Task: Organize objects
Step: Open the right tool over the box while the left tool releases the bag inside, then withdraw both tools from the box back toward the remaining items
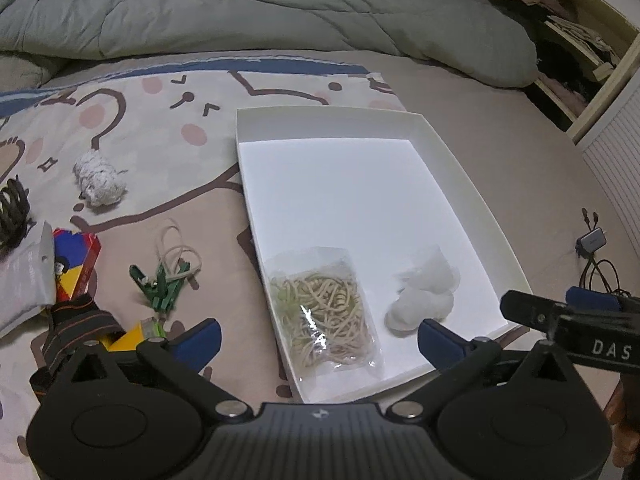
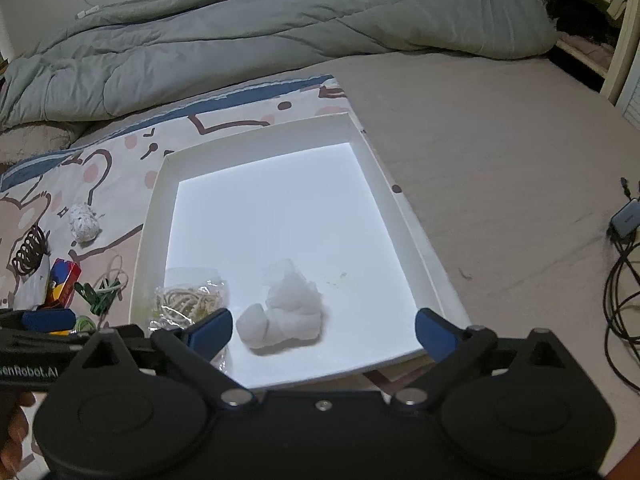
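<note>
Both grippers spread wide, nothing held. Left gripper (image 1: 318, 338) hovers over the clear bag of tan rubber bands (image 1: 324, 312), lower left inside the shallow white cardboard box (image 1: 460, 160) on the bed. Right gripper (image 2: 324, 332) is above the crumpled white plastic wad (image 2: 286, 312) beside it.

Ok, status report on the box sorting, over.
Both grippers, left and right, open, empty. Band bag and white wad in box. Clips still outside. Nothing blocking.

A rumpled grey-green duvet (image 1: 256, 12) lies across the bed's far side, black cables (image 2: 624, 280) at right.
</note>
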